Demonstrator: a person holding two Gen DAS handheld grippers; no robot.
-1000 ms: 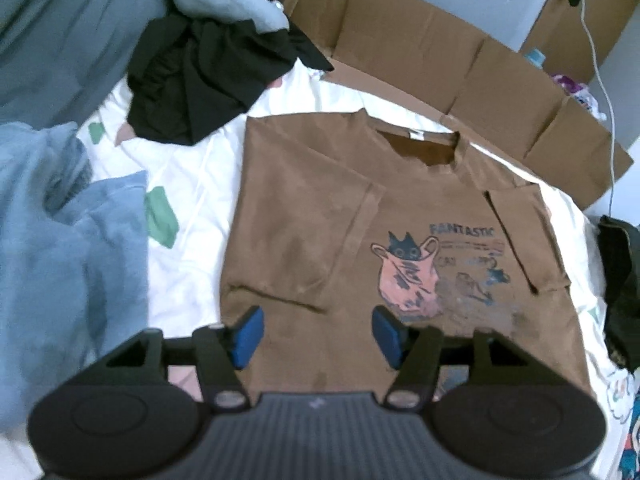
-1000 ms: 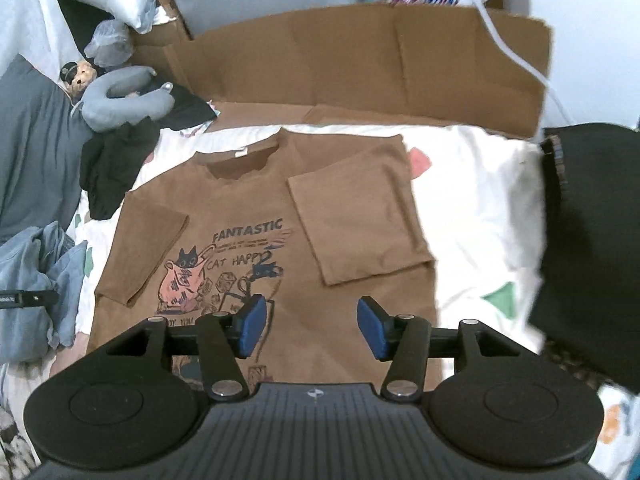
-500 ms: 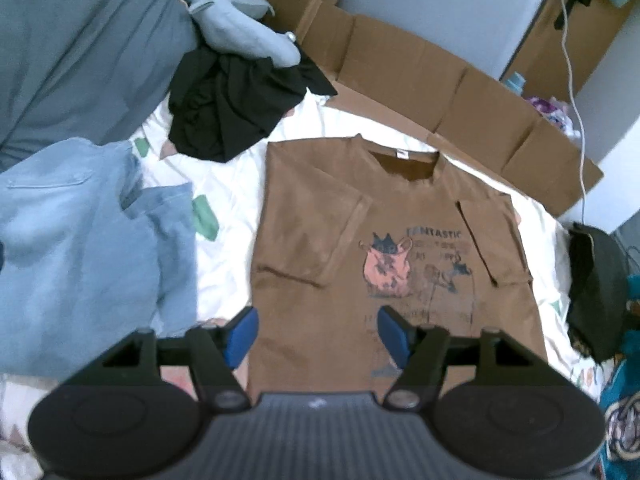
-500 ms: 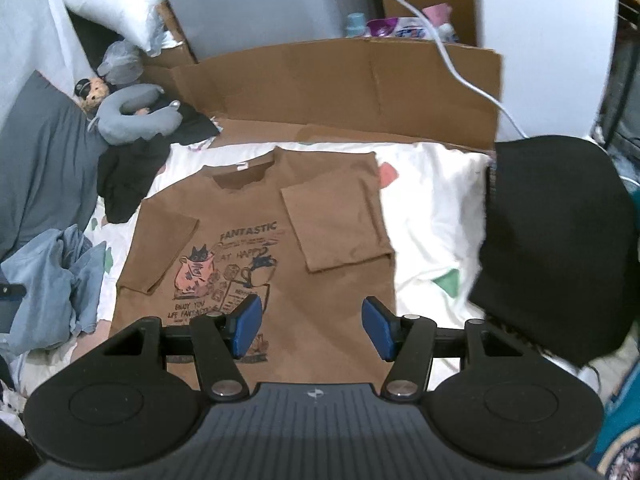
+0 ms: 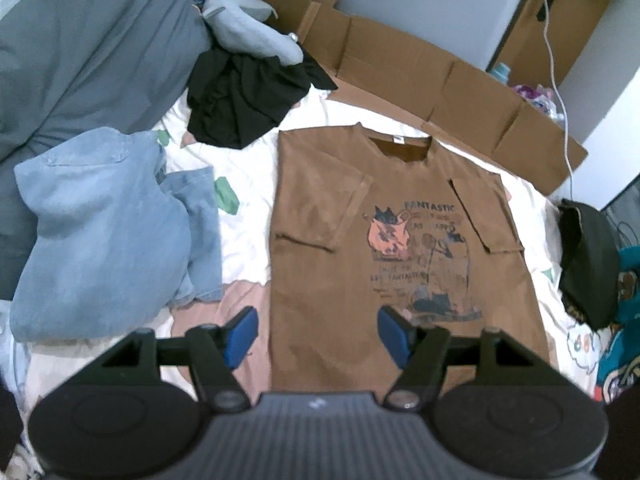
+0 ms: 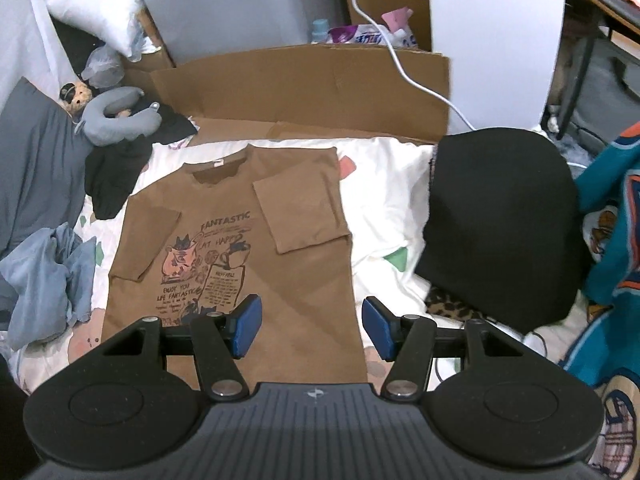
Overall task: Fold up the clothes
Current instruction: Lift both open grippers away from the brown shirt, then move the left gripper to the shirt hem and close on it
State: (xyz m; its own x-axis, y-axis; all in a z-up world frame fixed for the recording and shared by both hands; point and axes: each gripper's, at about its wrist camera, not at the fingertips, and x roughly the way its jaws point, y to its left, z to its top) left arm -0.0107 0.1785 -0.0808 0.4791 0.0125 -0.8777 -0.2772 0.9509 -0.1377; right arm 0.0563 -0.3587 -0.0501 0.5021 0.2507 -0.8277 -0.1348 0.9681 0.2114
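Observation:
A brown T-shirt (image 5: 400, 240) (image 6: 240, 248) with a cat print lies flat on the white printed sheet (image 5: 248, 216), collar at the far end and both sleeves folded inward over the chest. My left gripper (image 5: 318, 334) hovers open above the shirt's lower left hem, with nothing between its blue pads. Over the lower right hem my right gripper (image 6: 312, 322) hangs open as well, holding nothing. Both are well clear of the cloth.
Light blue denim clothes (image 5: 104, 232) are heaped left of the shirt, and a black garment (image 5: 244, 96) lies at the far left. A black folded pile (image 6: 500, 224) sits to the right. Flattened cardboard (image 6: 312, 92) lines the far edge, near a grey neck pillow (image 6: 116, 120).
Both grippers have risen and drawn back from the shirt, so more of the bed and the room now shows. The shirt lies as before.

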